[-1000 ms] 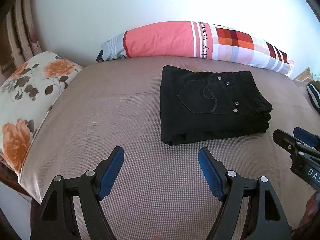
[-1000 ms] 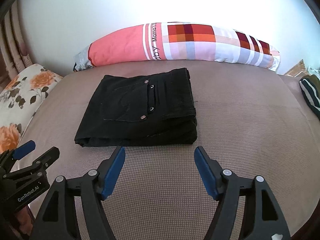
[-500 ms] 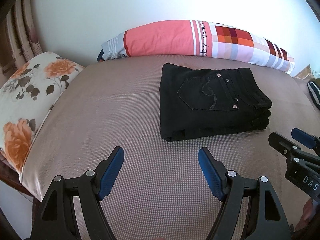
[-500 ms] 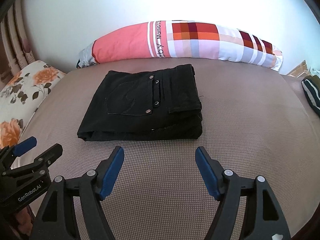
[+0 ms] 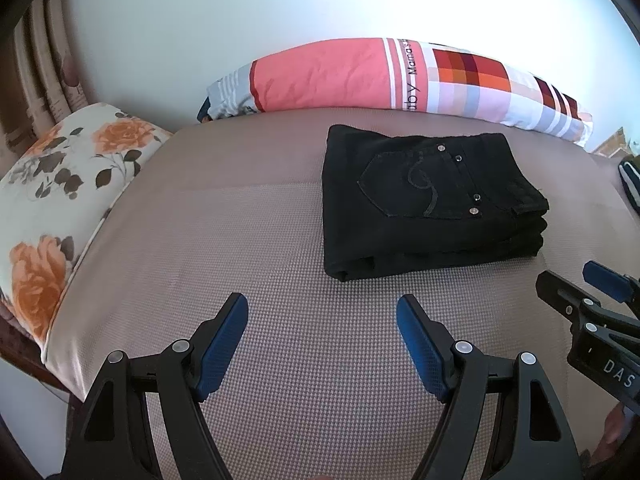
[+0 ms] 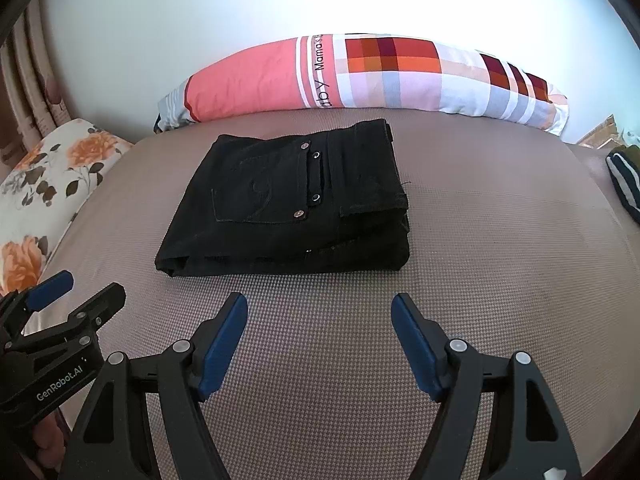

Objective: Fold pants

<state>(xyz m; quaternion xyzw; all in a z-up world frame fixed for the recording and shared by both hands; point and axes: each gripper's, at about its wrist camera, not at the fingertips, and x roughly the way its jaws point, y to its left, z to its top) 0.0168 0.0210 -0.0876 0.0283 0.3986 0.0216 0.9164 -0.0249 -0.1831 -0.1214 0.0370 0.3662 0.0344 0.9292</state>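
Brown mattress [image 5: 240, 240] bears folded black pants [image 5: 428, 200]; left tool [image 5: 322, 312] and right tool [image 6: 318, 310] gape wide, empty

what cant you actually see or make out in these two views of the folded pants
- Black pants: the inner layers and legs are hidden by the top fold, in both views.
- Striped dark item: cut off by the right edge, so its kind is unclear.
- Pillow lettering: only partly readable, bent by the fisheye.
- Right tongs in the left view: body cut by the frame edge.
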